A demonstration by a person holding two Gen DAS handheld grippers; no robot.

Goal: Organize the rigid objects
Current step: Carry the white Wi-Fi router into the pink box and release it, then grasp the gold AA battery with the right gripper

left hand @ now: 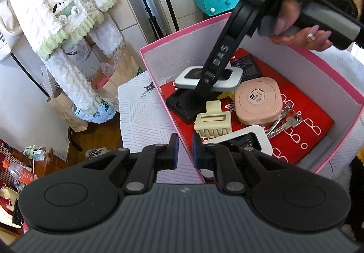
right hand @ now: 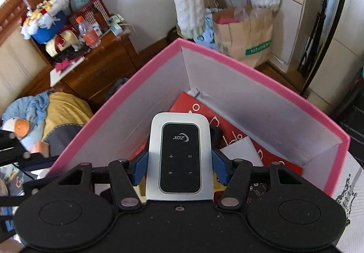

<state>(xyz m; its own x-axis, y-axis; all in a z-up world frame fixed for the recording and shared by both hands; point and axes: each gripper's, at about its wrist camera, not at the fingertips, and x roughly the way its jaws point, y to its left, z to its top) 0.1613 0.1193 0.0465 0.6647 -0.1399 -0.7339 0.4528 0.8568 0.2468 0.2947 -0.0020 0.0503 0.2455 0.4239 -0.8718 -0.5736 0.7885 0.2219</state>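
Pocket router [right hand: 179, 155] is pinched across its width by the right gripper [right hand: 179, 162], its long axis pointing forward over the pink box [right hand: 261, 71], while the left gripper [left hand: 183, 150] is held empty, slightly parted.

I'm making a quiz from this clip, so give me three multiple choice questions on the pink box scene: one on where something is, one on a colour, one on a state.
1. Where does the beige hair claw lie?
A. inside the pink box
B. on the floor
C. on the wooden cabinet

2. What colour are the right tool's pads?
A. green
B. blue
C. yellow

3. What is the right tool doing?
A. hanging open, empty
B. gripping keys
C. gripping the white pocket router

Answers: 1 A, it sits among the box's items; 2 B, both pads show blue; 3 C, the pads press against the router's sides.
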